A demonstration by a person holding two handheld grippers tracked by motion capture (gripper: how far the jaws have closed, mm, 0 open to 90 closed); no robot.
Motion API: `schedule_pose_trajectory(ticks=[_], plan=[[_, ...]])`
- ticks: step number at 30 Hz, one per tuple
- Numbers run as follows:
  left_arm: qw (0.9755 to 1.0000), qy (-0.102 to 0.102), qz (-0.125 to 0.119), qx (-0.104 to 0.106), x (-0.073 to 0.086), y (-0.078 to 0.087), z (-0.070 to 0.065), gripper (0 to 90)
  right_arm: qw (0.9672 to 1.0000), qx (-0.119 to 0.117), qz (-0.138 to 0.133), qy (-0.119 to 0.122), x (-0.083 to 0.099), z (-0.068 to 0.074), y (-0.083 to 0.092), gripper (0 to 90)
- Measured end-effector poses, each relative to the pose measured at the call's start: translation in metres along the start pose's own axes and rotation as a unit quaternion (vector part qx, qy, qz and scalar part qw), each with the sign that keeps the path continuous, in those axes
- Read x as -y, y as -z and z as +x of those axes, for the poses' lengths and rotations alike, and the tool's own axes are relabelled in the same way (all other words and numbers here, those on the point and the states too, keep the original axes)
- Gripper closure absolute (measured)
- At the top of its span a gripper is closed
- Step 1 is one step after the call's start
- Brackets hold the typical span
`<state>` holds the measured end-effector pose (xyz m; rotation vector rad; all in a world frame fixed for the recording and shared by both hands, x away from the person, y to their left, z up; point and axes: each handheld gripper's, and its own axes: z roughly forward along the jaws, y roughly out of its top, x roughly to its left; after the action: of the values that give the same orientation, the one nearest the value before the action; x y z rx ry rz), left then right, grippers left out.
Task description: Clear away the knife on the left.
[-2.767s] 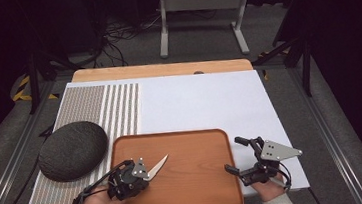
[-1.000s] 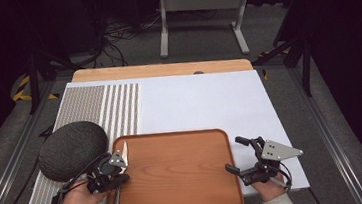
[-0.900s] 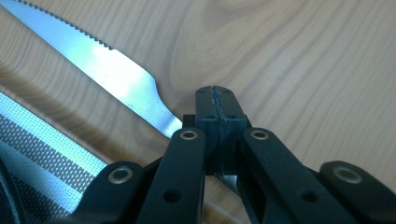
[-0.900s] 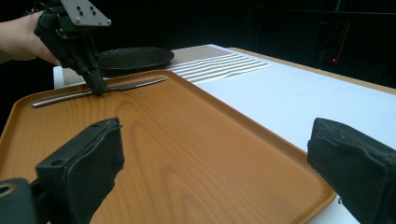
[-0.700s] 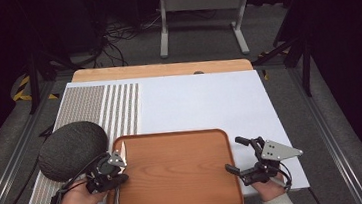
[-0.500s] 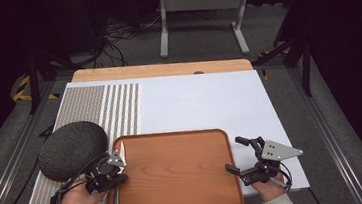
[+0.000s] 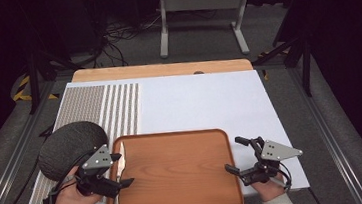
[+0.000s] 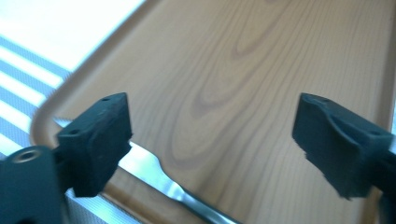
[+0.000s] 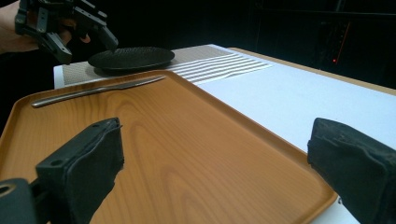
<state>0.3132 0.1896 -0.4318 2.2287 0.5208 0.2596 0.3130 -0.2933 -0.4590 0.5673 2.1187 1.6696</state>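
Observation:
A metal knife (image 7: 118,202) lies flat along the left edge of the wooden tray (image 7: 175,168), blade pointing away from me. My left gripper (image 7: 123,169) hovers just above it; its jaws have just been opening and stand wide, with nothing between them. In the left gripper view the knife (image 8: 154,175) lies on the tray (image 8: 261,70) below the left gripper (image 8: 210,135). My right gripper (image 7: 232,154) rests open at the tray's right edge, holding nothing. From the right gripper view, the knife (image 9: 98,90) lies at the far side of the tray (image 9: 187,140), beyond the open right gripper (image 9: 215,158).
A dark round plate (image 7: 70,148) sits left of the tray on a striped placemat (image 7: 104,104). The white board (image 7: 204,100) stretches behind the tray. A metal stand (image 7: 199,0) is on the floor beyond the table.
The left gripper carried the knife from mid-tray to the tray's left edge, then opened its jaws and rose slightly, leaving the knife lying there. The right gripper has not moved.

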Motion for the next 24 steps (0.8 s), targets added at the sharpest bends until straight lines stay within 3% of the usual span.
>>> schedule_pose_trajectory(ticks=[4, 11, 18, 20, 24], plan=[[0.9989, -0.004, -0.045, 0.007, 0.005, 0.004, 0.000, 5.0, 1.0000, -0.001, -0.001, 0.001, 0.000, 0.000, 0.000, 4.0], [0.9954, -0.021, -0.094, 0.005, 0.016, 0.007, 0.001, 1.5, 1.0000, 0.000, -0.003, 0.002, 0.000, 0.000, 0.001, 4.0], [0.9857, -0.027, -0.166, -0.006, 0.035, 0.015, 0.001, 1.7, 1.0000, 0.000, -0.004, 0.002, 0.000, 0.000, 0.001, 3.8], [0.9824, -0.021, -0.186, 0.003, 0.042, 0.015, 0.002, 1.5, 1.0000, 0.000, -0.005, 0.002, 0.000, 0.000, 0.001, 3.7], [0.9783, -0.030, -0.205, -0.010, 0.051, 0.015, 0.001, 1.5, 1.0000, 0.003, -0.006, 0.001, 0.000, 0.000, 0.001, 3.5]])
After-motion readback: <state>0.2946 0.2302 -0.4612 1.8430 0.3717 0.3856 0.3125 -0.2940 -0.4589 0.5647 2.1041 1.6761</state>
